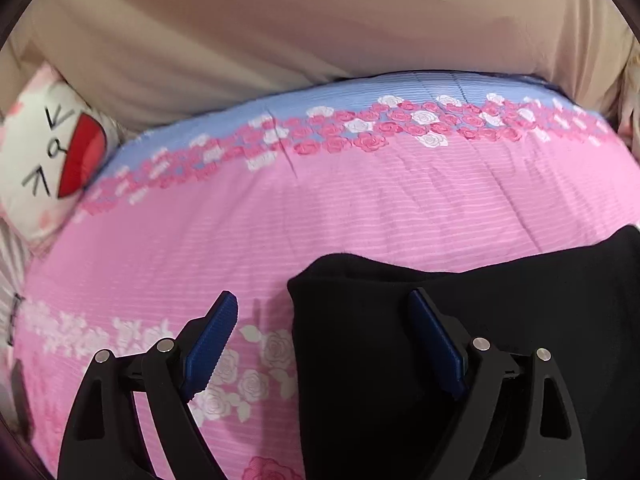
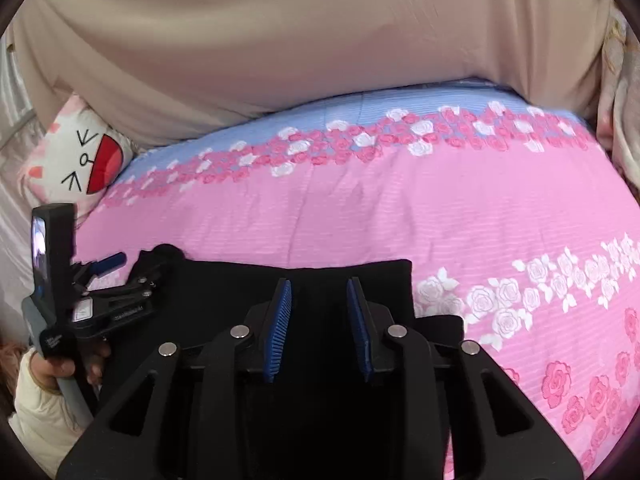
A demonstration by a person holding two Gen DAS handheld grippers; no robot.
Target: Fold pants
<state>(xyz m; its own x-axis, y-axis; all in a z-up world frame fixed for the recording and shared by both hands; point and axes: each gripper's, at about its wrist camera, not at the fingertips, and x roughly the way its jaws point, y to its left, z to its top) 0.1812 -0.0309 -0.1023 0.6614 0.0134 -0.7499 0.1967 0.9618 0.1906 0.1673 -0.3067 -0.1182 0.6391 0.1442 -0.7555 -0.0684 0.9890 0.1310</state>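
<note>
Black pants (image 1: 400,360) lie folded flat on a pink rose-print bedspread (image 1: 360,208). In the left wrist view my left gripper (image 1: 324,304) is open wide over the pants' left edge, its left pad (image 1: 212,344) above the bedspread and its right pad above the black cloth. In the right wrist view the pants (image 2: 224,284) lie under my right gripper (image 2: 319,284), which is open with nothing between its blue pads (image 2: 280,328). The left gripper (image 2: 132,268) also shows there at the pants' left edge, held in a hand.
A white cartoon-face pillow (image 1: 52,156) lies at the bed's far left, also in the right wrist view (image 2: 84,164). A beige sheet (image 1: 320,32) covers the far end of the bed. The bedspread (image 2: 500,220) stretches to the right of the pants.
</note>
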